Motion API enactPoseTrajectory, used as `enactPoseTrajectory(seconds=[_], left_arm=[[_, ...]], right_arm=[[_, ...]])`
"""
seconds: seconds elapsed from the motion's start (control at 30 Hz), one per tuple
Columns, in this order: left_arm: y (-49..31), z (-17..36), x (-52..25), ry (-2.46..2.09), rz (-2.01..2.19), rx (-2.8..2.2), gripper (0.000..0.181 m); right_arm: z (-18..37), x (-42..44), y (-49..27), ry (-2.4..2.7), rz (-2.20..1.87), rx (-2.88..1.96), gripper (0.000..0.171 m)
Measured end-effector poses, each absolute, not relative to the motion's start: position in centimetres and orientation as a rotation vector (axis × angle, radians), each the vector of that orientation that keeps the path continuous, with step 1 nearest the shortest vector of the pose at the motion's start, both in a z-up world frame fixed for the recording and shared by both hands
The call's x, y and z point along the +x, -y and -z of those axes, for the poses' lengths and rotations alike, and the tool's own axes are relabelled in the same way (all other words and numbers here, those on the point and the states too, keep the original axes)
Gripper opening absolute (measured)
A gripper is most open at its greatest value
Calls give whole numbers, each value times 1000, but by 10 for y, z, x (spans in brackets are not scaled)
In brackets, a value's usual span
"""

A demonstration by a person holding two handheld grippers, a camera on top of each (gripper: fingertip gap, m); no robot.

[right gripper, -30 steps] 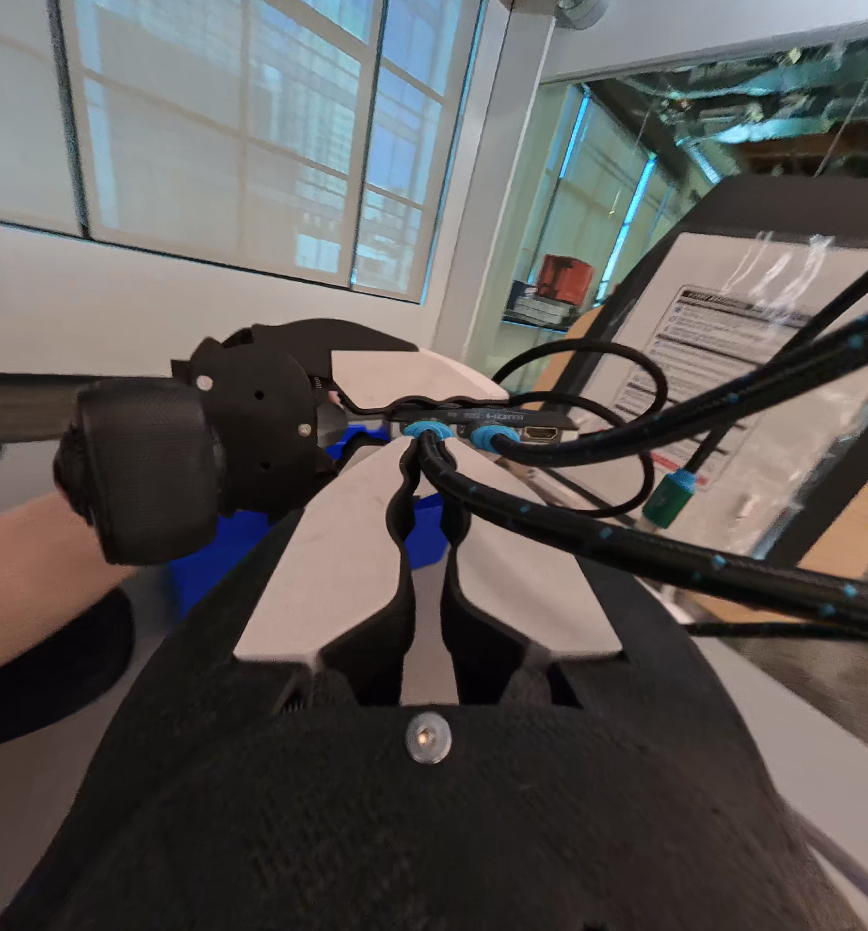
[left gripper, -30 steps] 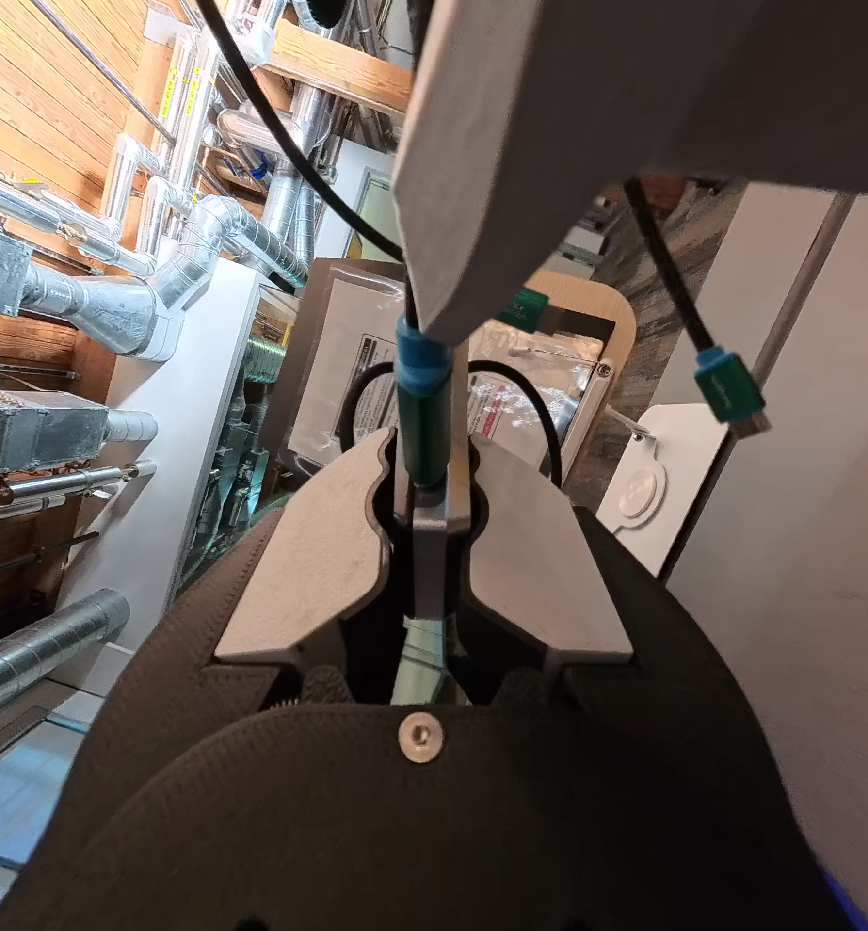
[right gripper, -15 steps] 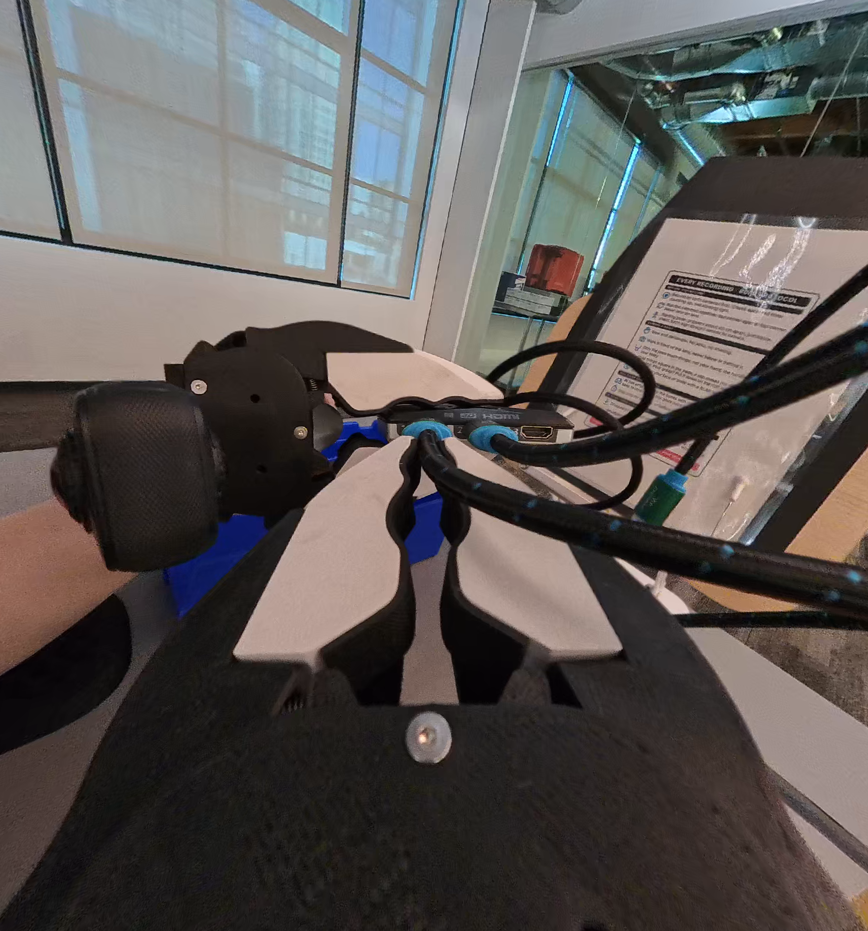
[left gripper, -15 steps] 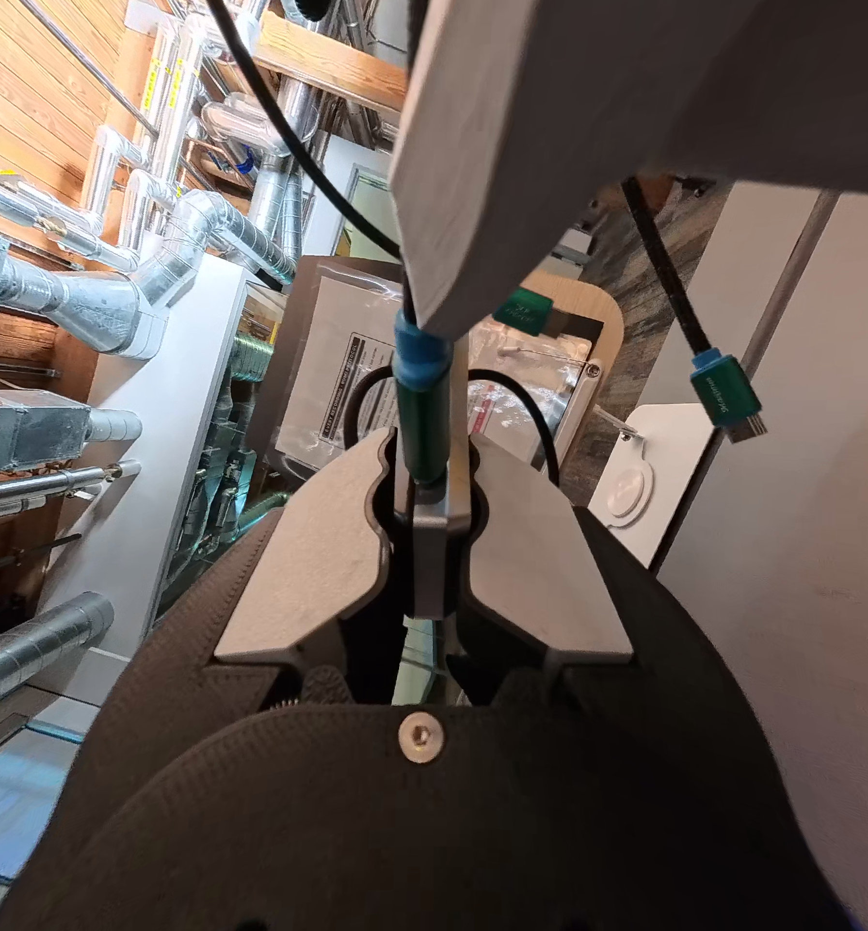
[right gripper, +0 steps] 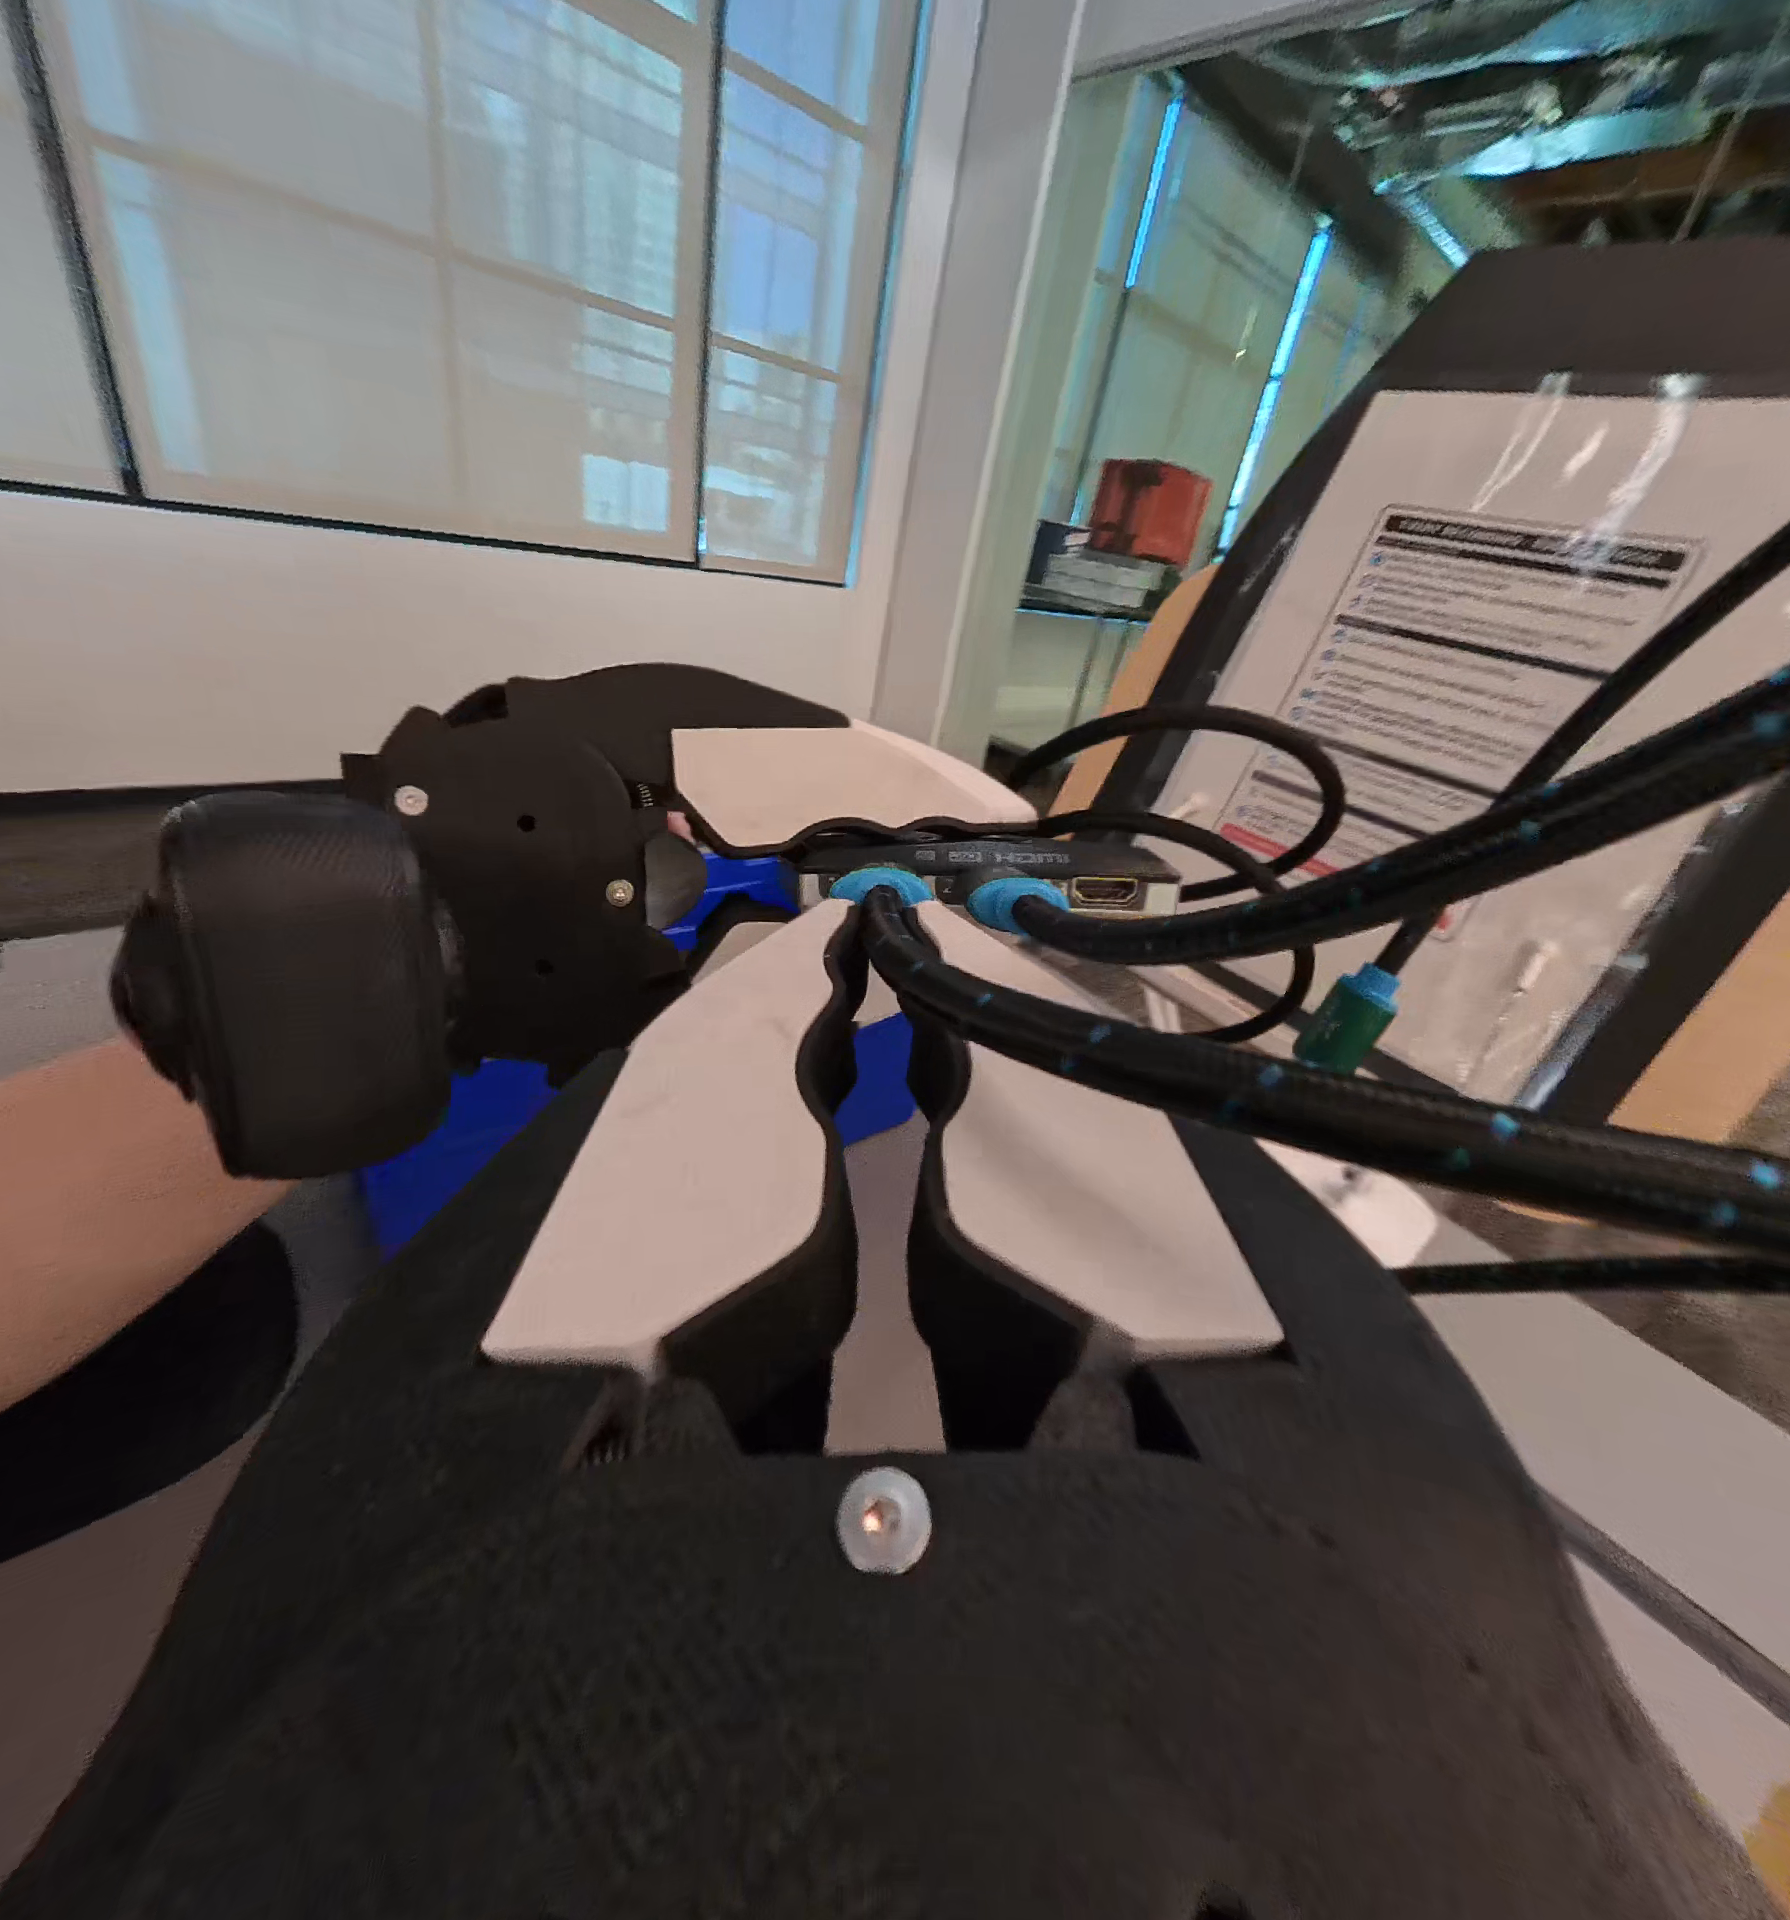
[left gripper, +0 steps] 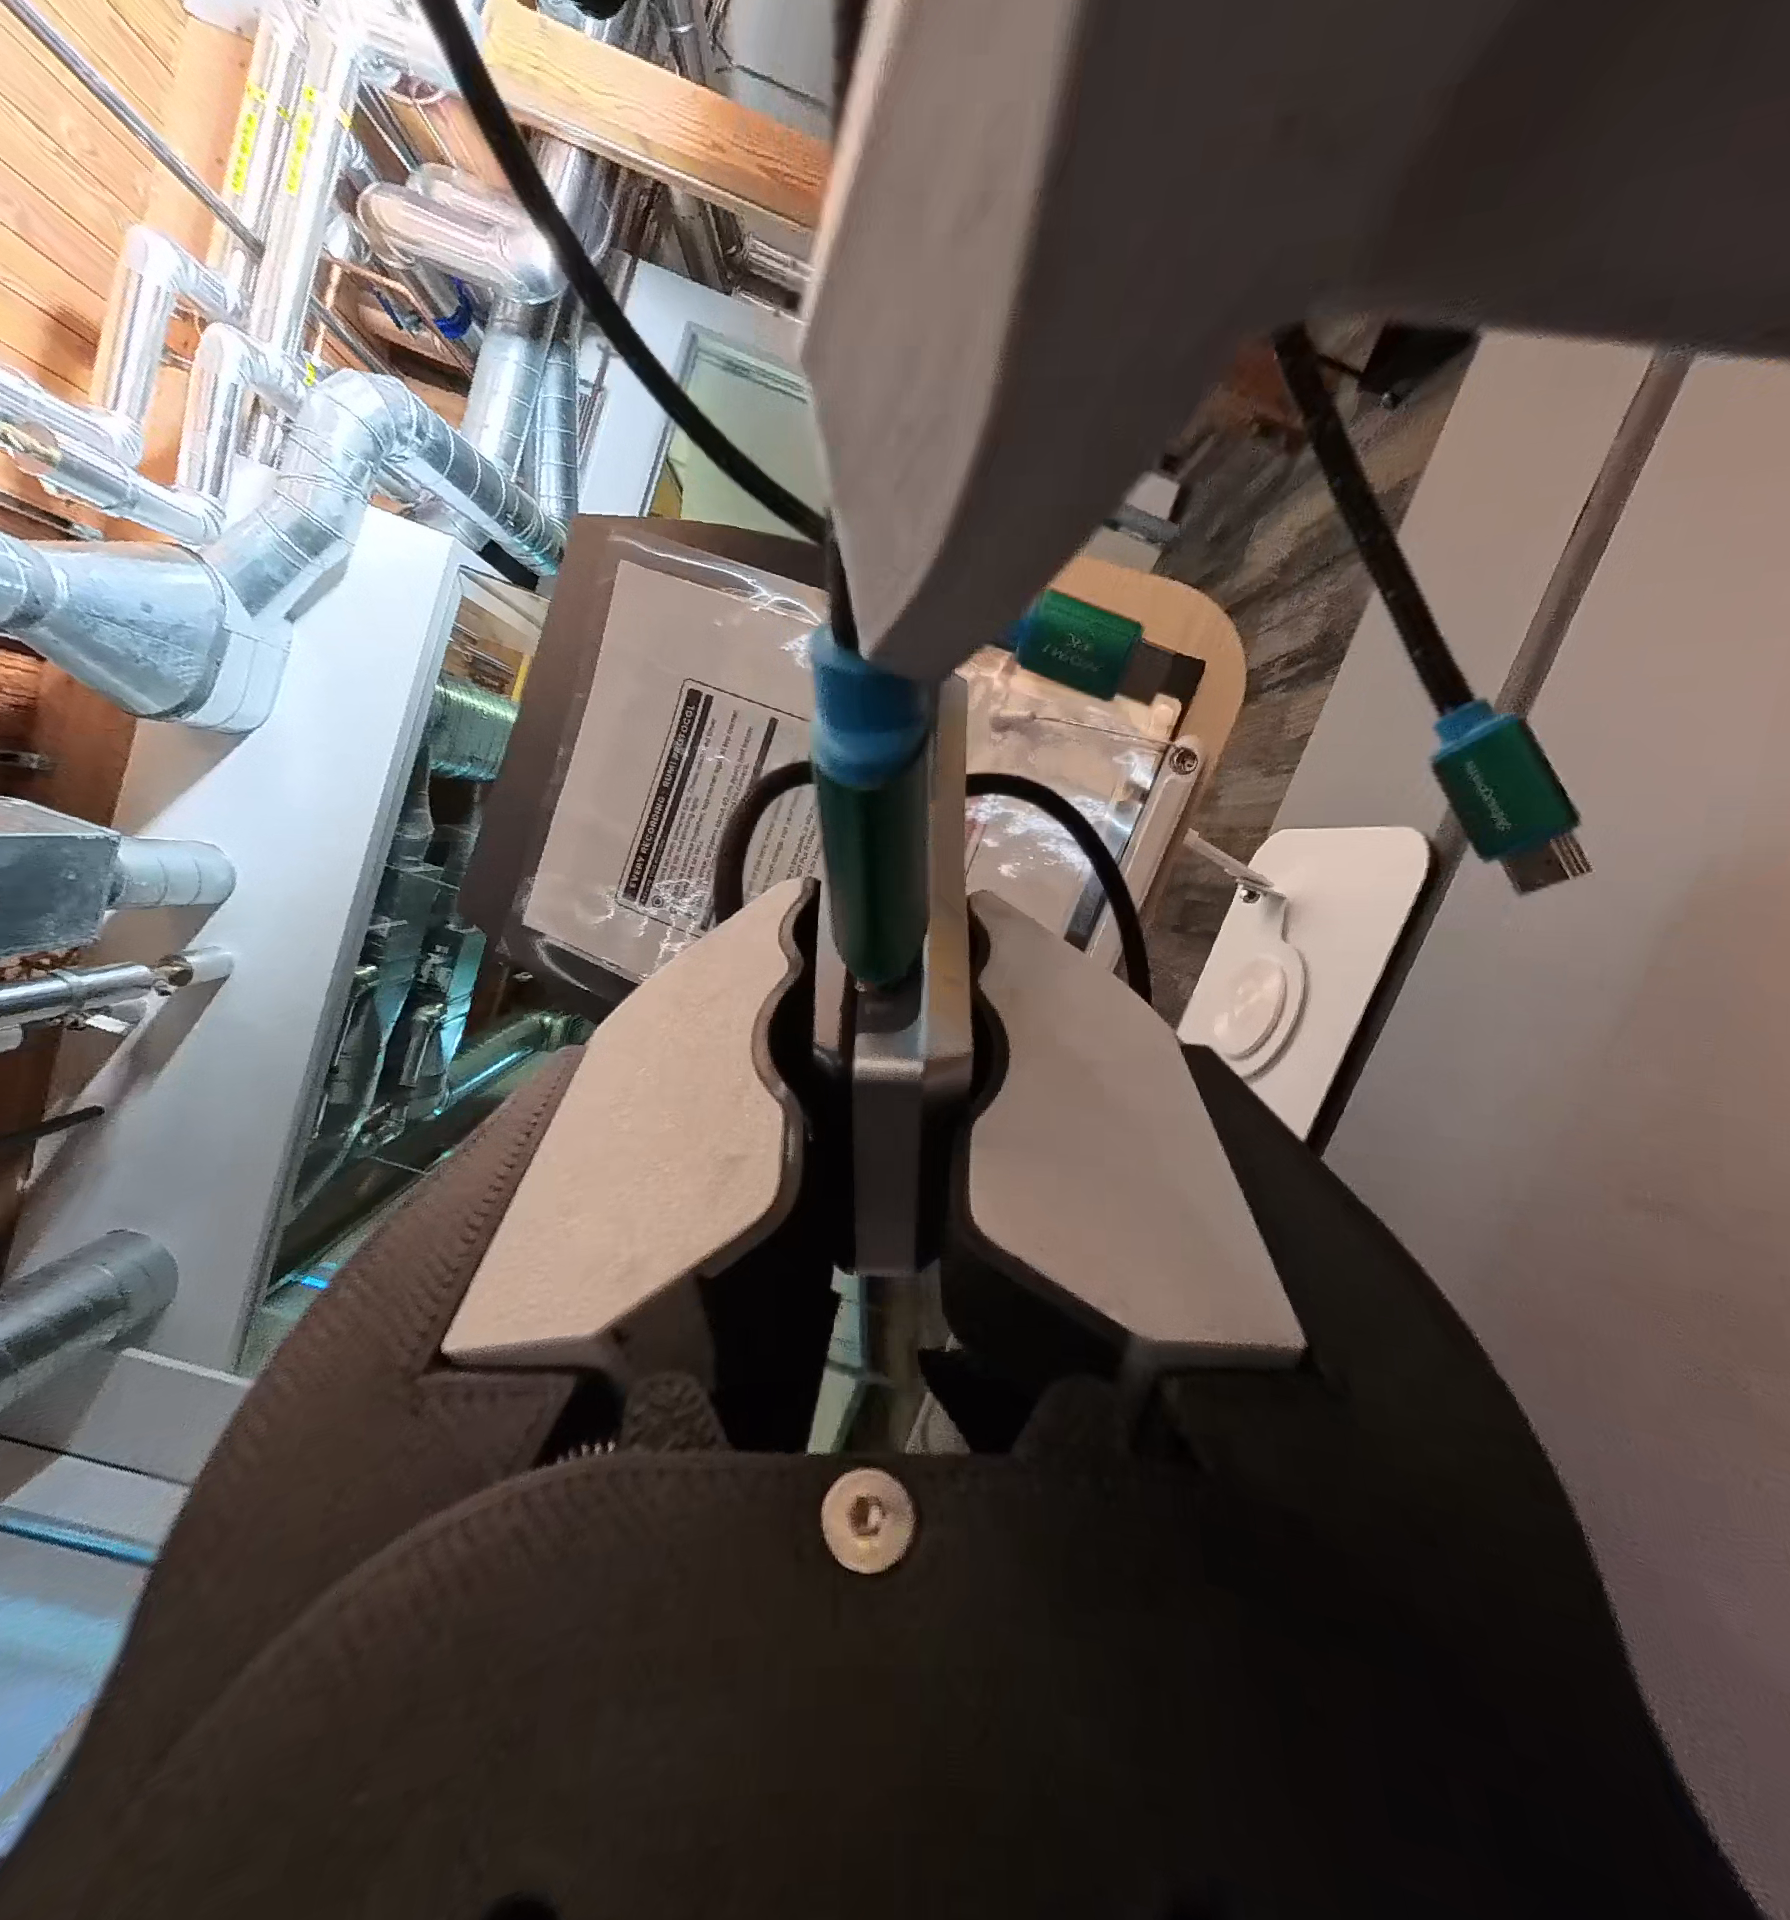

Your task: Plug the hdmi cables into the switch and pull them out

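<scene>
So right now we've got the left gripper point(left gripper: 891, 997) clamped on the switch point(left gripper: 906, 1081), a slim grey box held edge-on between its two pale fingers point(left gripper: 662, 1122), jaws narrow around it. From the right wrist view the same switch point(right gripper: 984, 860) sits just past our fingertips, with the left gripper point(right gripper: 766, 821) coming in from the left side and a person's arm point(right gripper: 49, 1195) behind it.

Two hdmi cables are plugged into the switch's near face, side by side. The left plug point(right gripper: 875, 891) has a blue collar right at the tips of the right gripper point(right gripper: 883, 940), and its braided black cable point(right gripper: 1286, 1091) runs off to the right across our right finger. The right gripper's jaws are nearly together with a thin gap; we honestly can't tell if they're pinching that plug or just sitting under it. The second plug point(right gripper: 1005, 902) is just right of it, and a third port point(right gripper: 1107, 891) further right is open.

In the left wrist view, the green plug point(left gripper: 865, 852) stands in the switch right above the fingertips, with the other gripper's big pale finger point(left gripper: 1078, 260) looming over it. A loose green connector point(left gripper: 1504, 795) dangles on its cable to the right, well apart from the switch. A laminated sheet point(right gripper: 1473, 665) on a black stand sits further back.
</scene>
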State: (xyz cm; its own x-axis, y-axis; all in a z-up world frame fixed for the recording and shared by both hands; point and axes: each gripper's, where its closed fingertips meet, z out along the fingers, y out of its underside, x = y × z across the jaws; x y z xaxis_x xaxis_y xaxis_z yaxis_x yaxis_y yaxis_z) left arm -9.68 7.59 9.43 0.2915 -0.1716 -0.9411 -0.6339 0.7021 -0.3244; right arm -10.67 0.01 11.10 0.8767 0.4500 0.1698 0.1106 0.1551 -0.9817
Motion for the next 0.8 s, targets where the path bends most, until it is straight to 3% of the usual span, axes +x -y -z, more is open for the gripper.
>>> enactPoseTrajectory(seconds=[0.43, 0.7, 0.8], left_arm=[[-69, -103, -99, -1246, -353, -757, 23], [-70, -103, -99, -1242, -318, -775, 24], [-72, -106, -103, -1223, -352, -779, 22]], right_arm=[[-117, -105, 5, 525, -485, -1372, 7], [-119, -109, 6, 516, -190, -1334, 7], [-124, -107, 9, 495, -362, -1333, 8]])
